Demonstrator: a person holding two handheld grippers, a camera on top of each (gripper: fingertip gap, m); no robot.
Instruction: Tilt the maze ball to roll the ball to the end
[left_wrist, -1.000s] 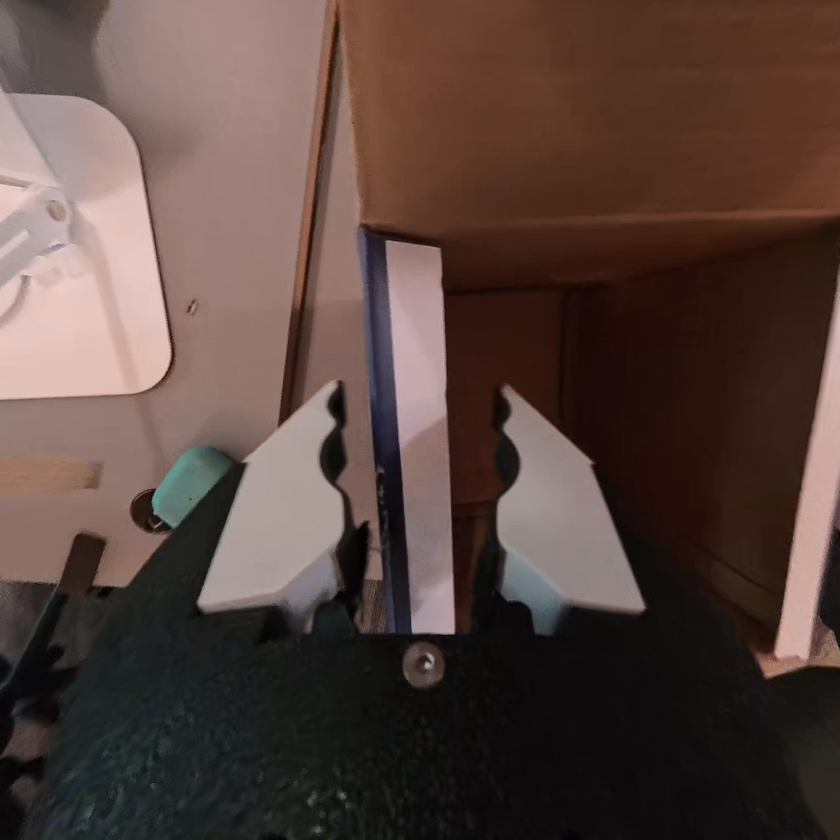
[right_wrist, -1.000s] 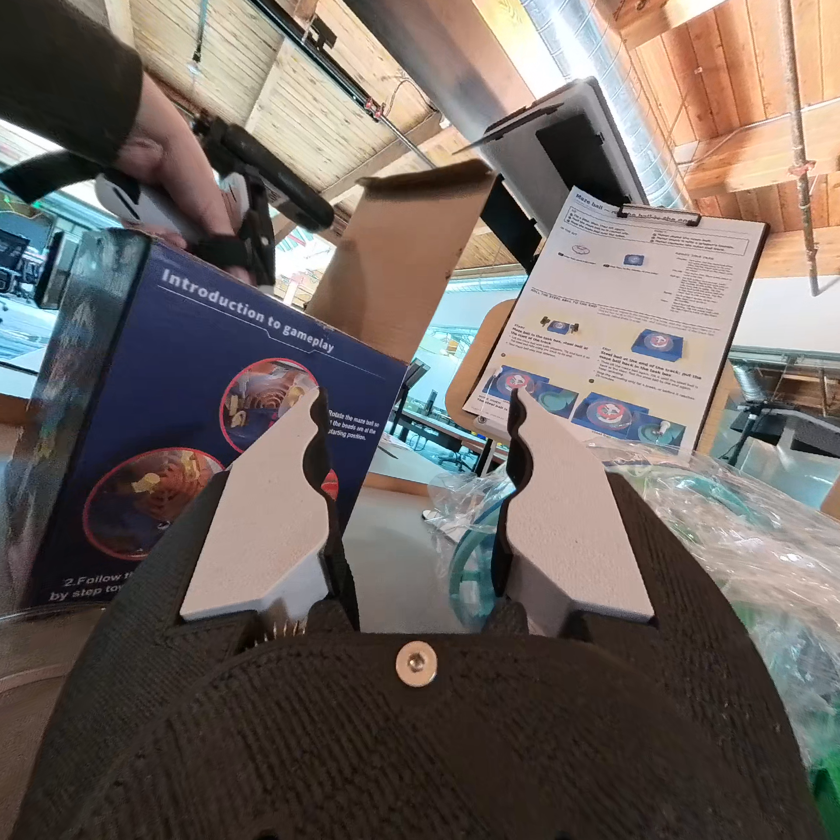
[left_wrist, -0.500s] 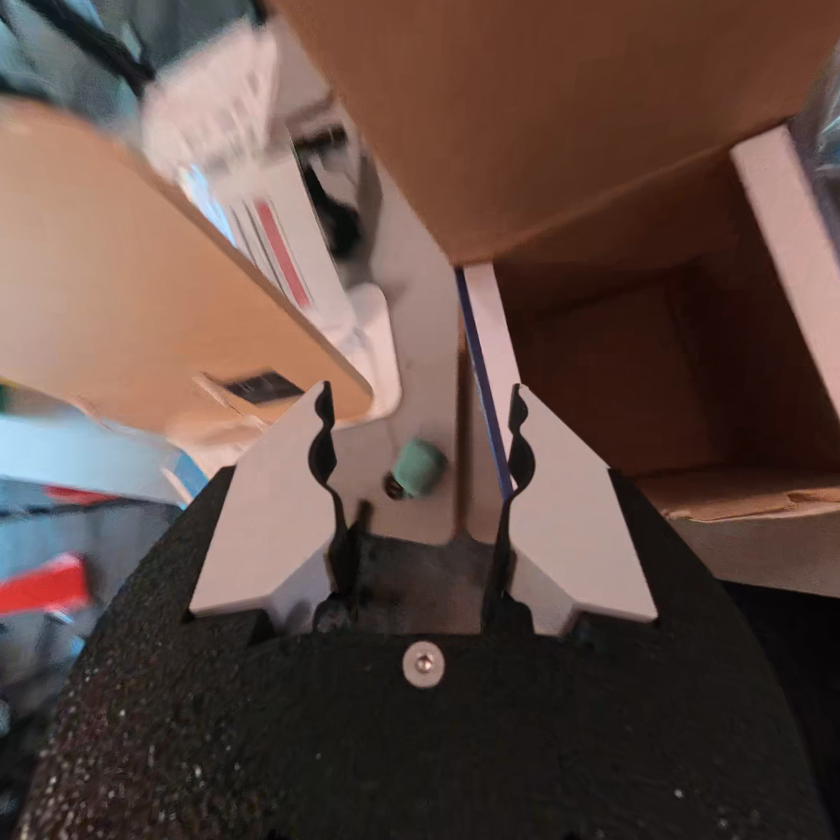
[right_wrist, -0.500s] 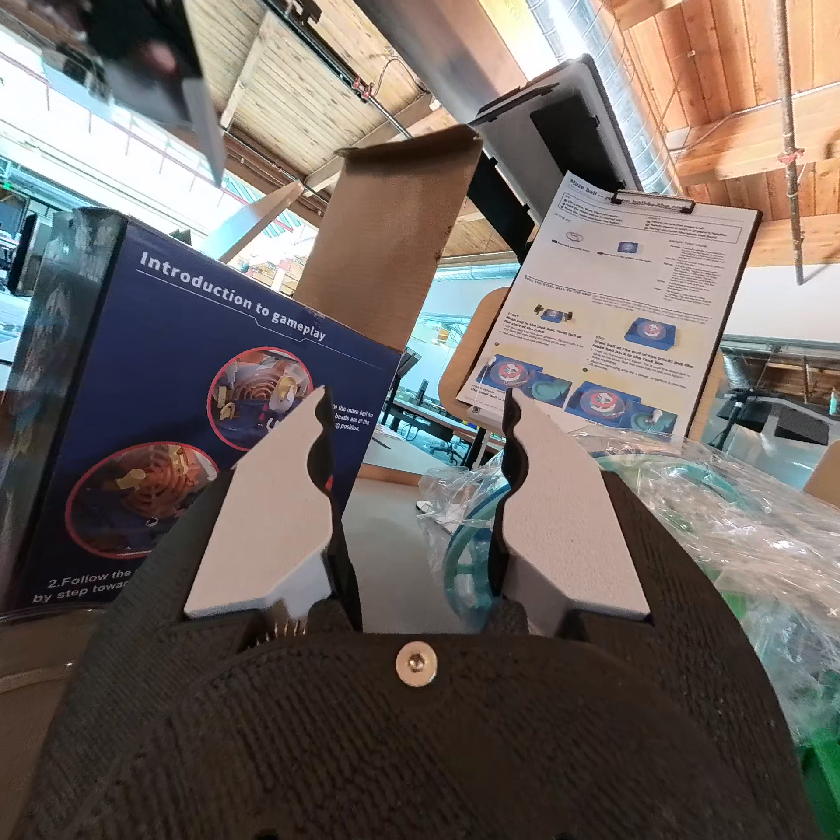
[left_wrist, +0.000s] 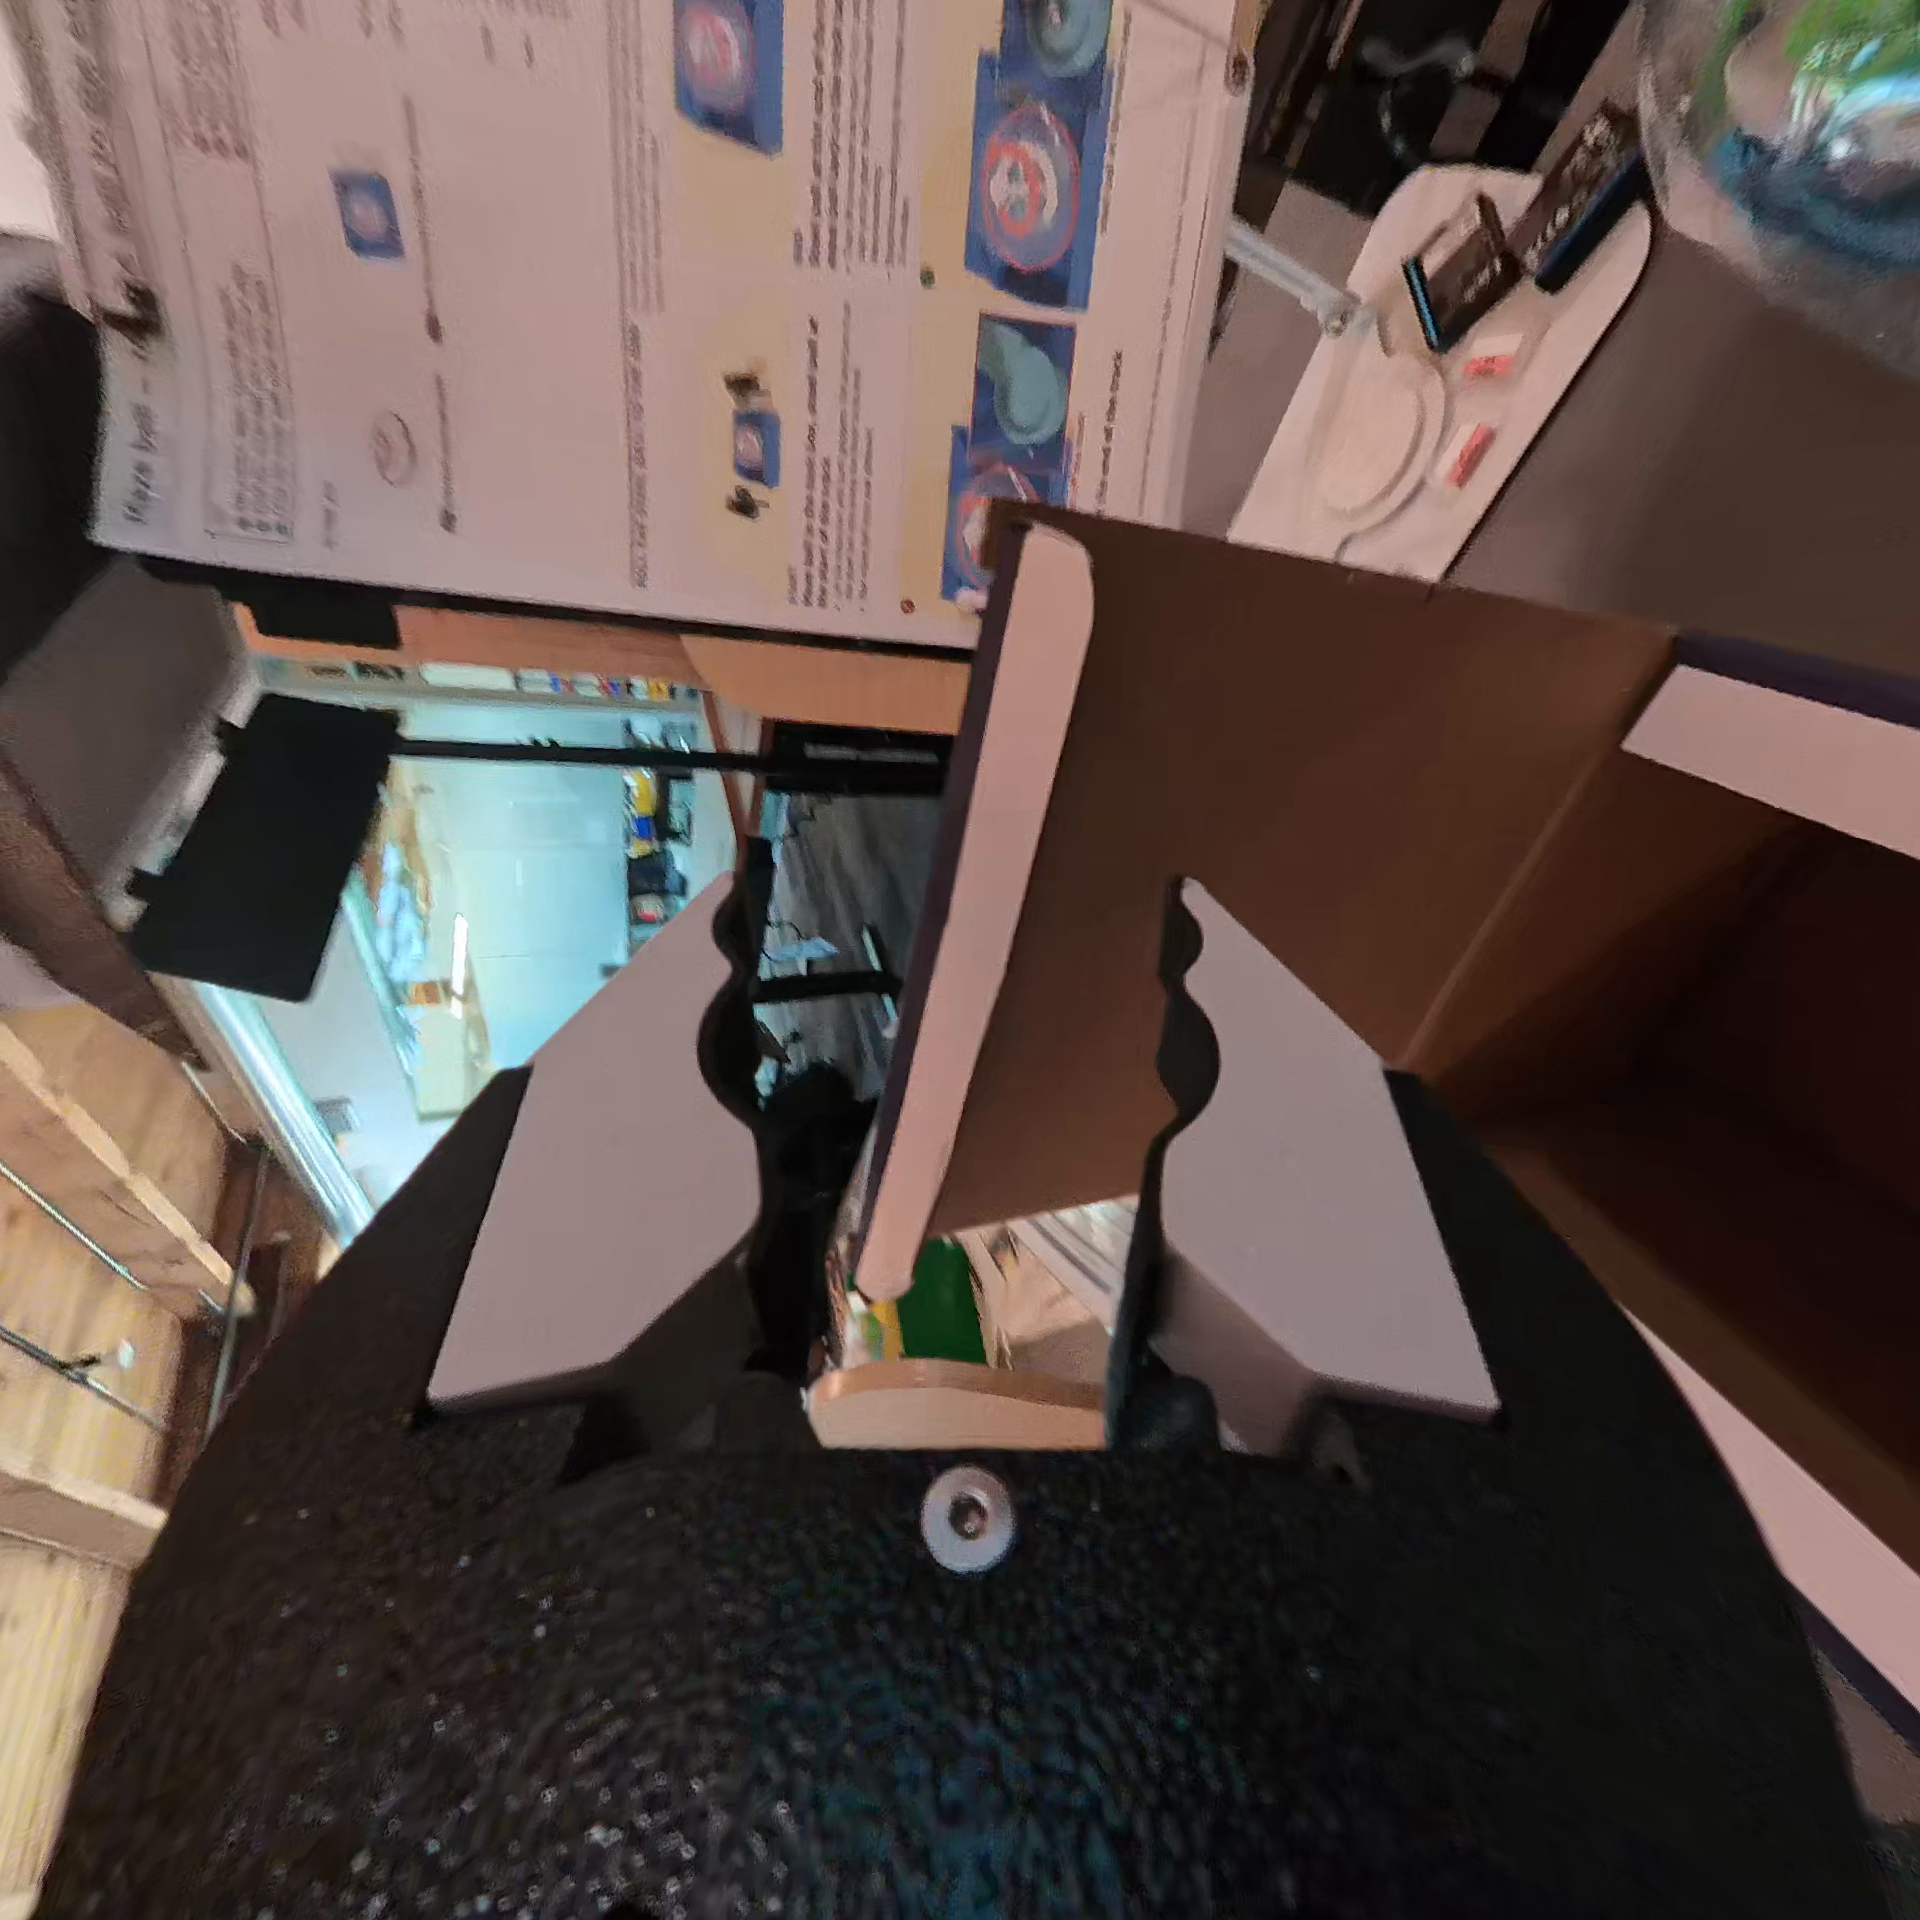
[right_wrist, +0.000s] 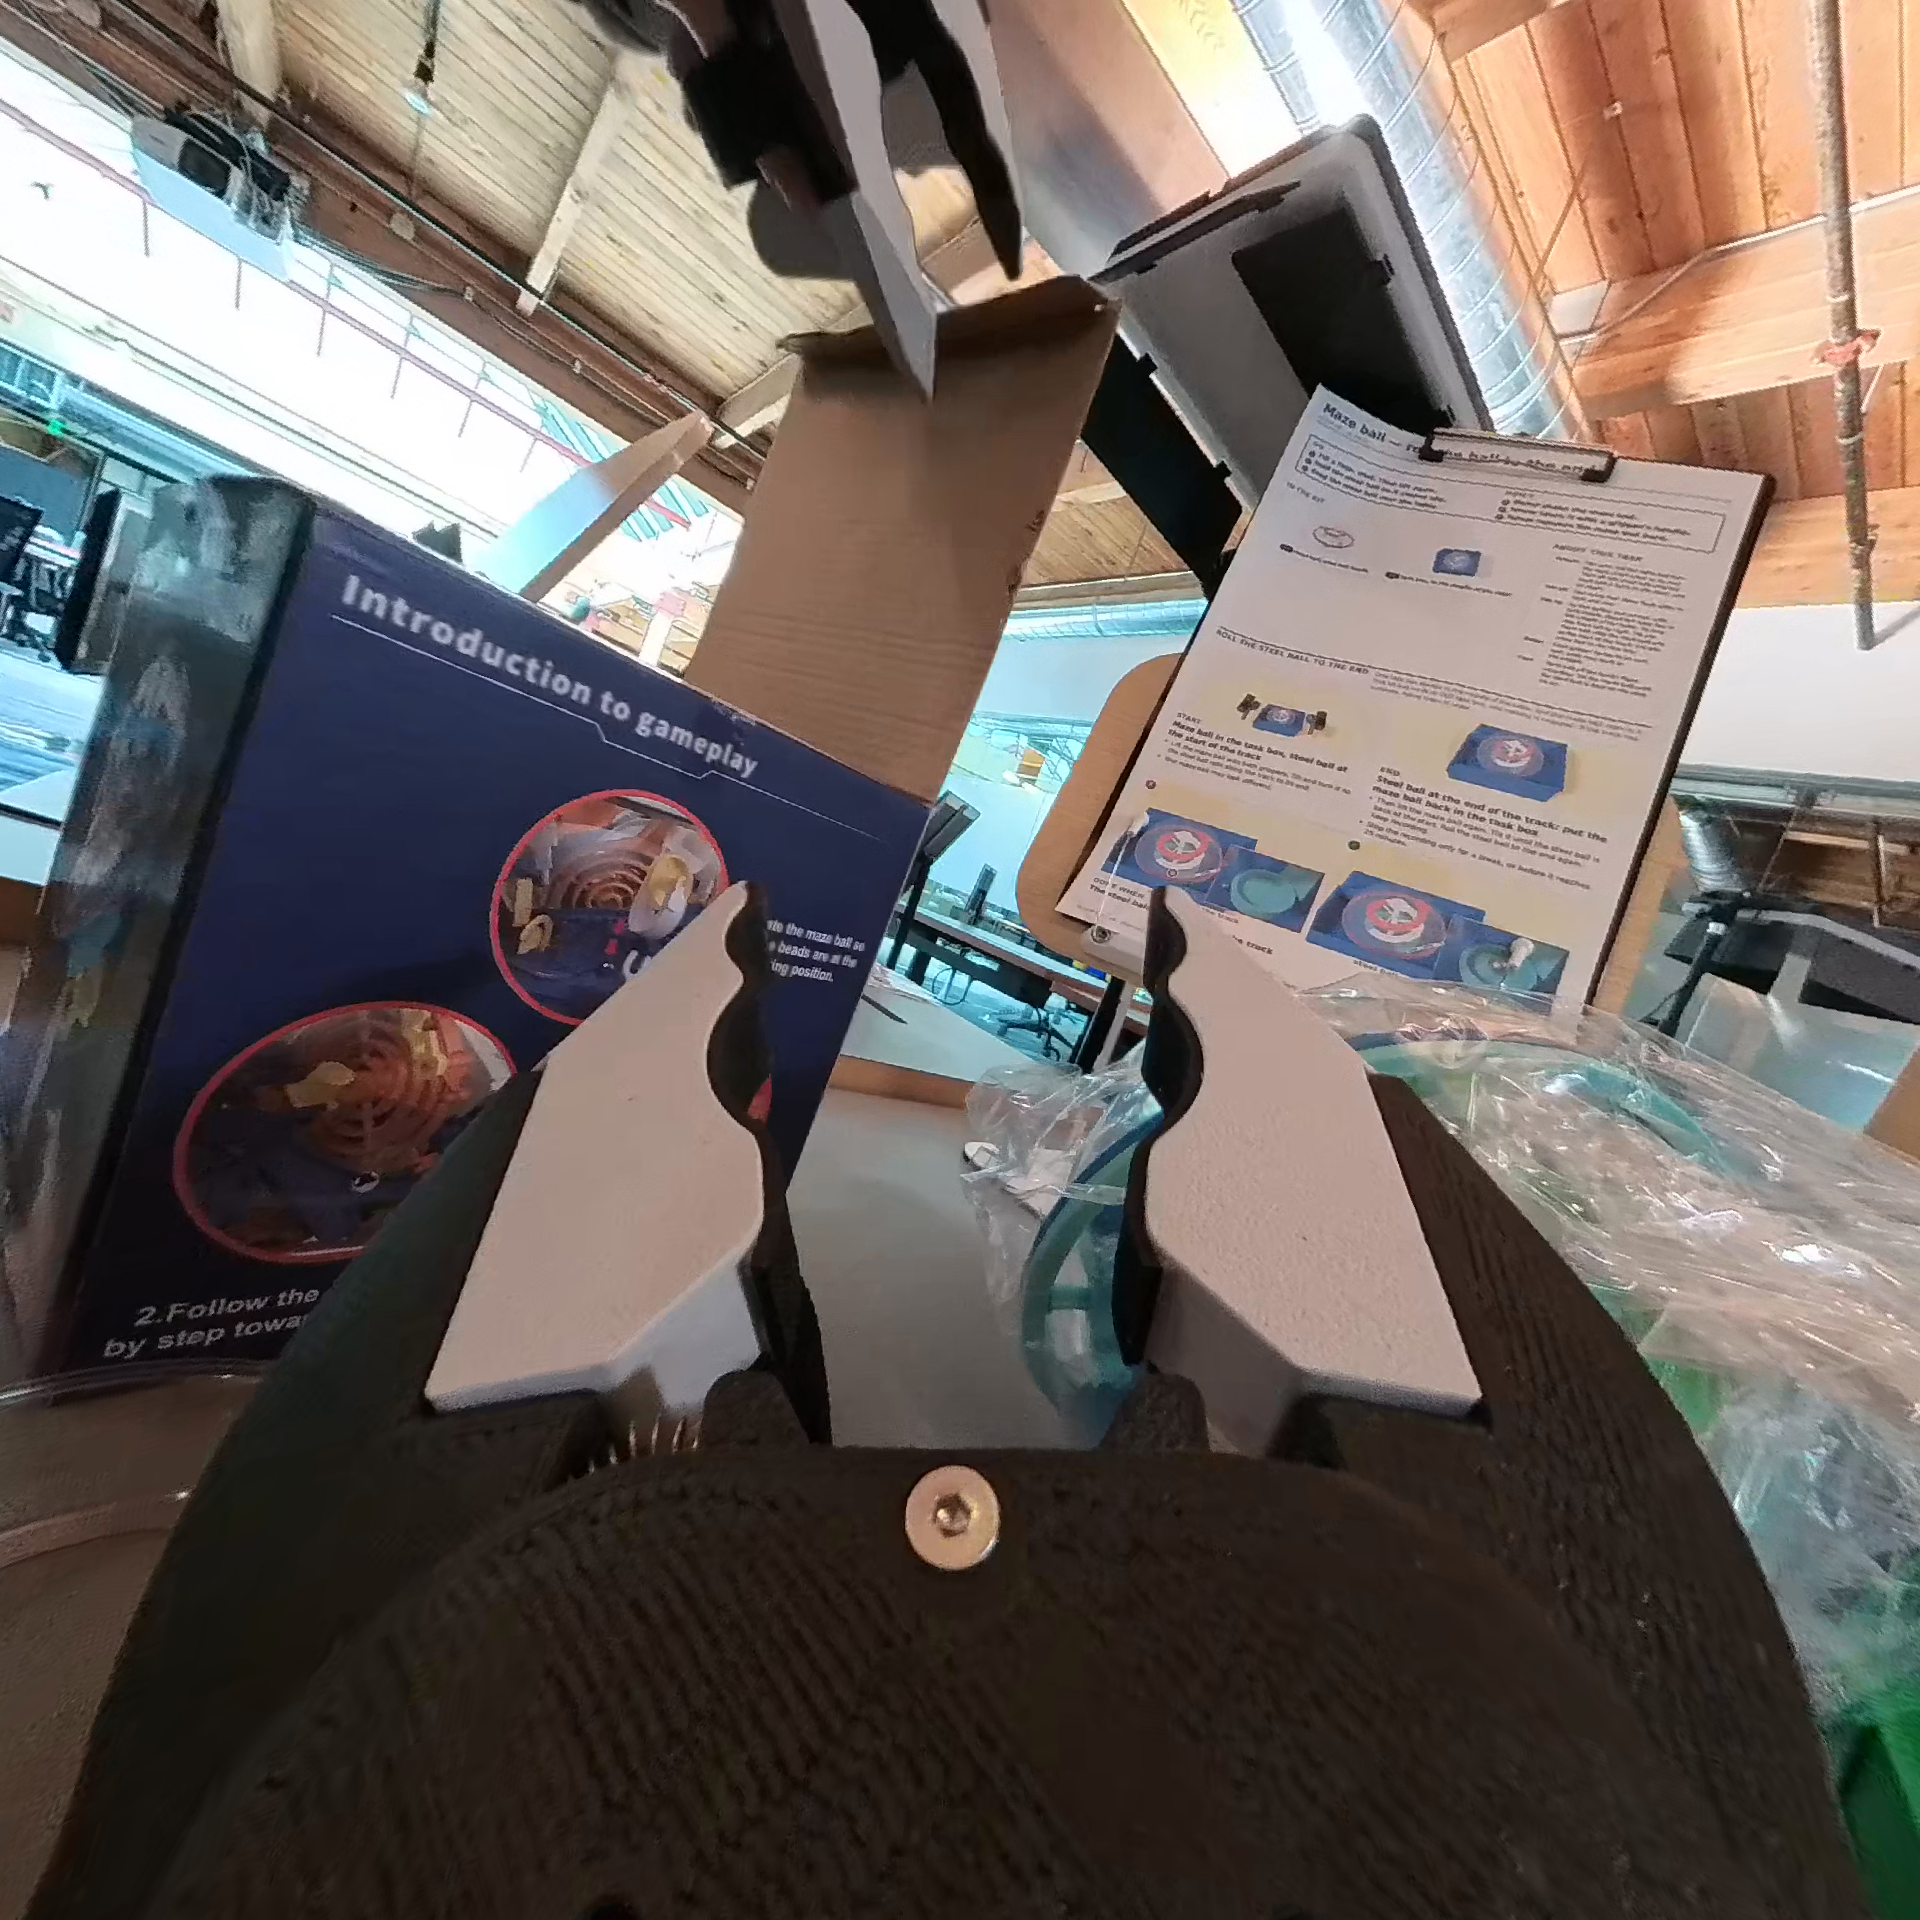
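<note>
Blue box (right_wrist: 436, 883) stands at left on the table (right_wrist: 914, 1195), brown flap (right_wrist: 894, 540) raised. Left gripper (right_wrist: 935, 281) straddles the flap edge, jaws wide, not pressing. Right gripper (right_wrist: 951, 914) sits low, jaws wide, empty. Maze ball (right_wrist: 1558, 1195), plastic-wrapped, lies at right below the clipboard (right_wrist: 1455, 707).

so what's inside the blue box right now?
From the left wrist view, the open blue box shows only bare brown cardboard walls. Its raised flap and the left claw hide the near corner and floor.
</note>
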